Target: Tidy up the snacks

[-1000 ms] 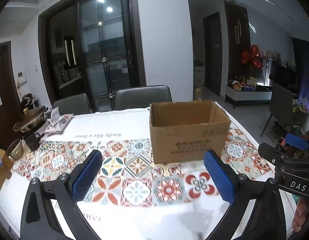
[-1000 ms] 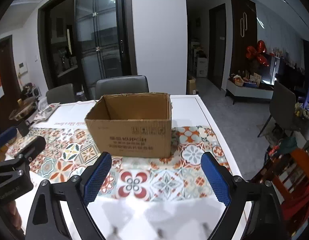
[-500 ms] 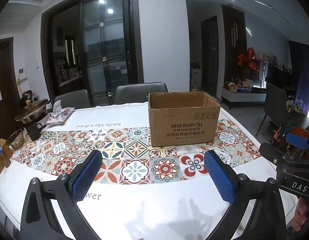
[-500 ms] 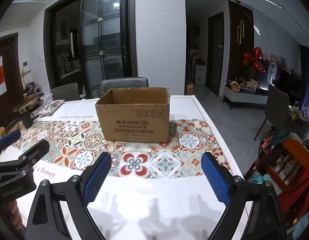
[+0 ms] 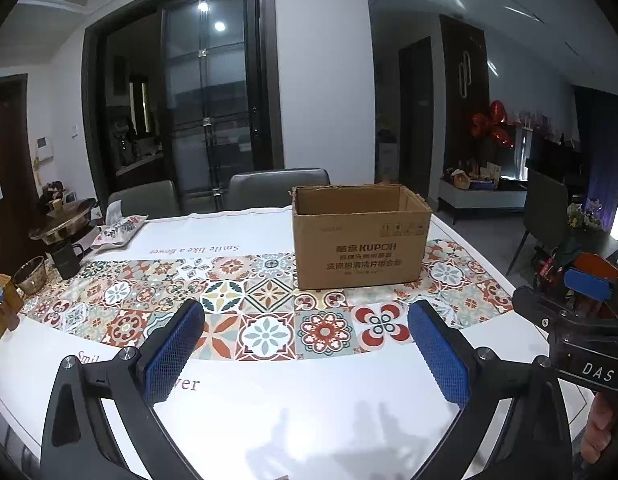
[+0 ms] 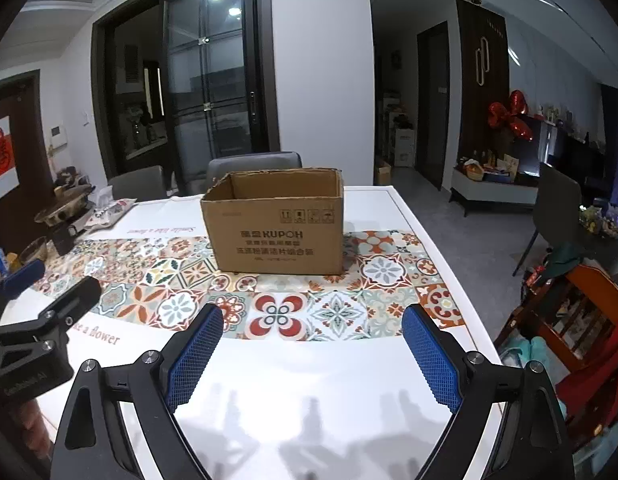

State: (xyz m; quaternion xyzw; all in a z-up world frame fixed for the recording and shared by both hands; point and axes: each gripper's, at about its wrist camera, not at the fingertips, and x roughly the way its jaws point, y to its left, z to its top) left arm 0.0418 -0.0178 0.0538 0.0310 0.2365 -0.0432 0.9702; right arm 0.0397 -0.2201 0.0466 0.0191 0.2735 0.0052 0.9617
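- Left wrist view: left gripper (image 5: 305,320), black w/ blue pads, jaws spread wide, nothing between them; hovers over white table (image 5: 277,392).
- Open-top brown cardboard box (image 5: 359,248) stands upright on patterned tile runner (image 5: 265,308), ahead, slightly to the right, well apart from the pads.
- Right gripper (image 5: 581,304) at right edge; state can't be told here.
- Right wrist view: right gripper (image 6: 313,328) released, empty. Box (image 6: 275,236) ahead, slightly to the left, on runner (image 6: 181,280). No snacks identifiable.
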